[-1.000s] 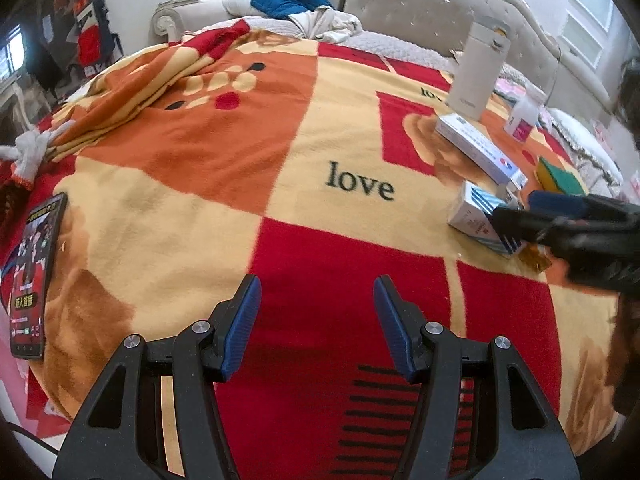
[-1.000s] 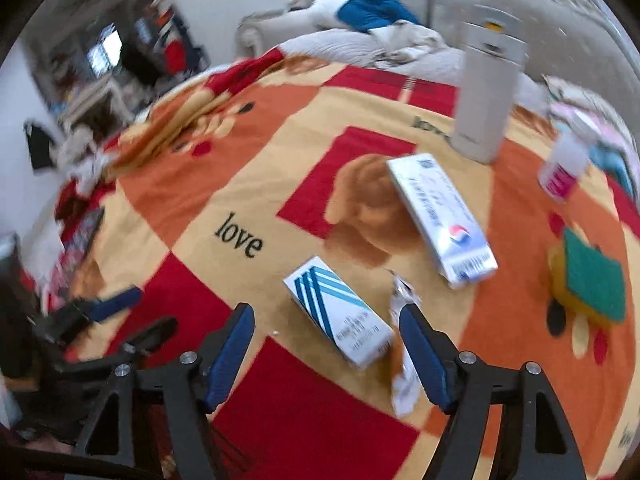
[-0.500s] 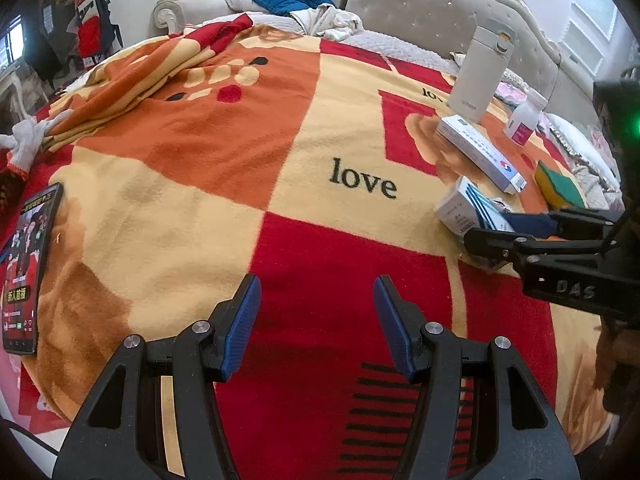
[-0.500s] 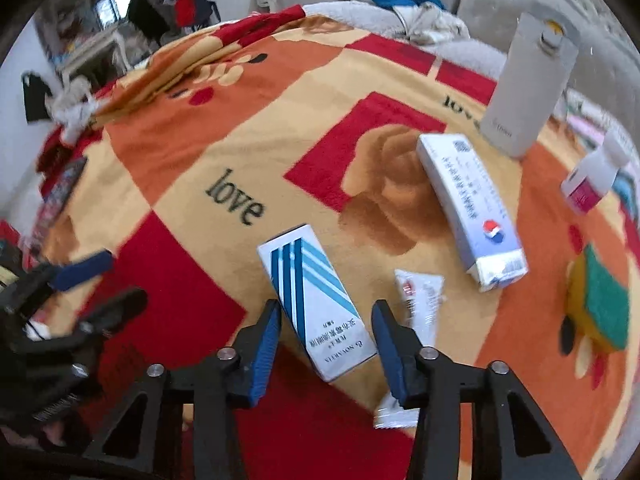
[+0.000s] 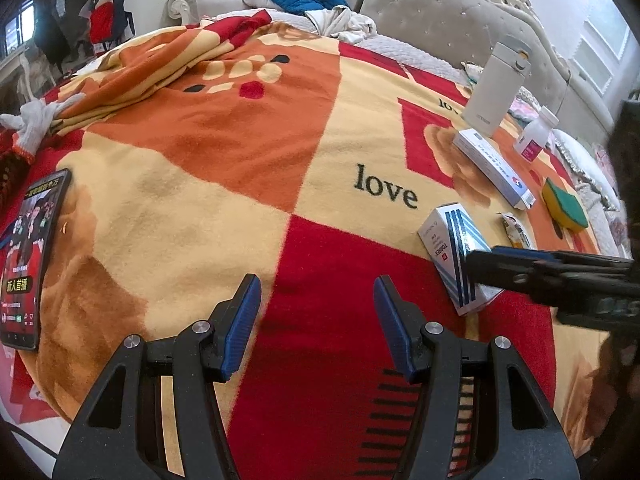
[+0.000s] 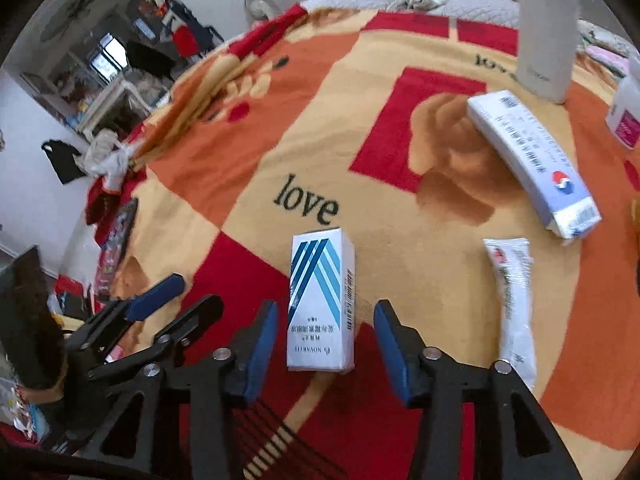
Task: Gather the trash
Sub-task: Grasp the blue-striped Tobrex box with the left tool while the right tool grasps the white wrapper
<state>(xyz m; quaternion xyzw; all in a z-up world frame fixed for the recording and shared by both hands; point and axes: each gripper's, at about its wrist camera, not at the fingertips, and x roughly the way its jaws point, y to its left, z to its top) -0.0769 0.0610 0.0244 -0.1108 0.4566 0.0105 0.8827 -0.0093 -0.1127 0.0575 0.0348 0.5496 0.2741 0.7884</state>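
Left wrist view: the left gripper [image 5: 316,322] hangs over a red square of the blanket [image 5: 224,184], its 2 blue-padded fingers [image 5: 240,326] spread wide with only fabric between them. To the right lies the striped box [image 5: 456,258], white with blue stripes, flat on the blanket just past the word "love". The right gripper [image 5: 532,264] reaches in from the right edge, and its dark tip overlaps the near end of that box; from this angle it cannot be told whether it touches the carton. Beyond the box a small crumpled wrapper [image 5: 516,230] lies near a yellow-and-green sponge [image 5: 564,204]. Farther back sit a long white carton [image 5: 494,168], a tall white flask [image 5: 498,86] standing upright and a small white bottle [image 5: 534,138] with a pink label. A phone [image 5: 30,256] with a lit screen lies at the left edge of the blanket, and a white work glove [image 5: 30,118] rests near the folded edge.

Right wrist view: the right gripper [image 6: 326,340] is spread, and the striped box [image 6: 322,300] lies lengthwise between its 2 fingers [image 6: 260,344], with a visible gap on each side, so neither pad presses it. The wrapper [image 6: 512,300] lies just right of the right finger. The long carton [image 6: 532,164] sits farther off, with the flask [image 6: 546,28] behind it. The left gripper [image 6: 176,298] shows at lower left, also spread.
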